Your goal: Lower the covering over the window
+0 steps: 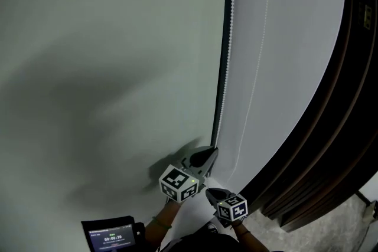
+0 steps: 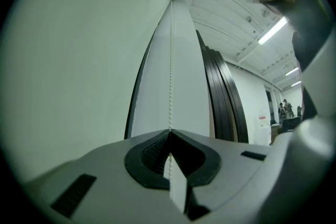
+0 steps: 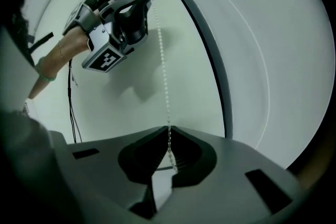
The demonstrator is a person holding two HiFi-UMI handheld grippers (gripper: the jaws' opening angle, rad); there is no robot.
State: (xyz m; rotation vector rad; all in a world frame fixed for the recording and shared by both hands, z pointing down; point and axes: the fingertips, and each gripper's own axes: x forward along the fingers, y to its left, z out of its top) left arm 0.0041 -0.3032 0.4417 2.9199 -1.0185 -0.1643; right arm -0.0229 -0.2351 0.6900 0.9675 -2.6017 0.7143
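- grippers: two, left gripper (image 1: 208,154) and right gripper (image 1: 216,192), each with jaws closed tight on the same bead chain (image 2: 171,60), left higher up.
- one chain, long axis vertical, running along the left edge of one pale blind (image 1: 283,38).
- blind between pale wall (image 1: 106,38) and dark frame (image 1: 348,85).

- Blind (image 1: 283,38): smooth, matt, pale grey sheet that looks like cloth. The weave cannot be made out.
- Bead chain (image 2: 171,71): small round white beads that look like plastic, with a slight sheen.
- Wall (image 1: 106,38): flat, even, matt paint in pale green-grey.
- Window frame (image 1: 348,97): dark, smooth ribs, faintly glossy.
- Left tongs (image 2: 169,136) and right tongs (image 3: 168,131): moulded grey plastic shells, matt and smooth.
- Inner pads (image 2: 149,152): black, finely ribbed, rubber-like.
- Marker cube (image 1: 179,183): matt white faces with printed black squares.
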